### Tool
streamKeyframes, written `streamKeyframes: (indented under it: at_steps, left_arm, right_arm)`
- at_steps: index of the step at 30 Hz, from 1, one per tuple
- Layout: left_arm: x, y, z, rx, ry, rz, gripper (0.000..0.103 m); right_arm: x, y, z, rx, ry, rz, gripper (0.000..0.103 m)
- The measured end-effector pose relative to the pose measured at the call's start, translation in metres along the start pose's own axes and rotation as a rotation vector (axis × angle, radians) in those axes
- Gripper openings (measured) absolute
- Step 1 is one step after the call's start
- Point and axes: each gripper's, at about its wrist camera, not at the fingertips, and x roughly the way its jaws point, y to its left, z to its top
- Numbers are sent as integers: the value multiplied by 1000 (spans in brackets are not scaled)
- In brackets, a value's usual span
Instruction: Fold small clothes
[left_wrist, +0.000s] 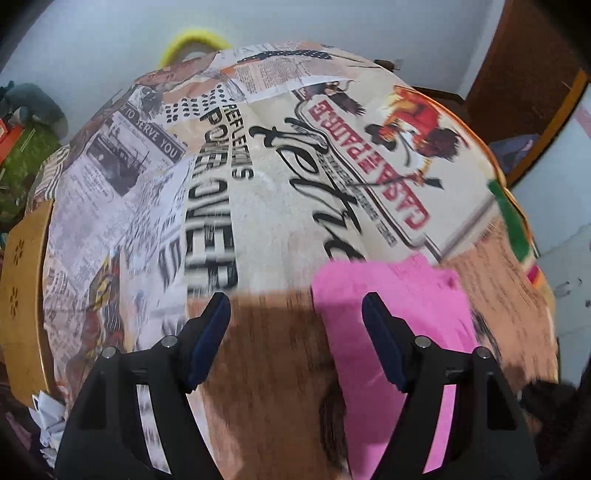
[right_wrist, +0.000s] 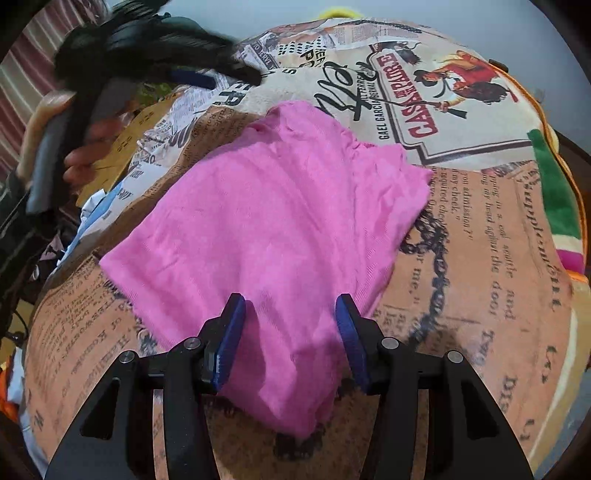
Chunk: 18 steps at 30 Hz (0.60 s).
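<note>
Motion blur obscured the pink knit garment (left_wrist: 399, 314) beneath the spread left gripper (left_wrist: 295, 317); right gripper (right_wrist: 290, 317) likewise spread, empty, above newspaper-print tablecloth (right_wrist: 480, 258)

The garment (right_wrist: 273, 229) is spread on the tablecloth (right_wrist: 480, 258), directly ahead of the right gripper (right_wrist: 290, 314), whose parted fingers are set over its near part. It is seen ahead and right of the left gripper (left_wrist: 295, 306). A chair (left_wrist: 26, 295) is placed at the table's left.

path: bare tablecloth (right_wrist: 480, 258) right of pink garment (right_wrist: 266, 221) | obstacle: left claw (right_wrist: 229, 75) far-left
</note>
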Motion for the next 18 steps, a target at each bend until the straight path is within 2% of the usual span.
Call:
streamKeyframes:
  at_steps: [7,11,13,14,16,17,18]
  left_arm:
    - [-9,-6,-56,1,106,-103,74]
    - [5,-21,-86,9,194,-185,74]
    - [10,-28,-93,10,207,-210,72]
    - [11,-31,-94,10,205,-220,68]
    - [12,-32,-94,-5,209,-260,44]
    - [12,-31,-93,-17,212,-277,42]
    - [9,-29,-94,-25,196,-278,34]
  right_arm:
    - [-19,-19,6,79,-68,-34,50]
    - [-17,-22,2,97,-52,-51,50]
    - [-16,-19,-1,92,-45,-58,50]
    - [-15,-19,-2,93,-43,-60,50]
    - [-17,-19,-5,104,-43,-63,50]
    - [-19,-20,-5,114,-46,-61,50]
    - [-20,-20,-5,120,-49,-60,50]
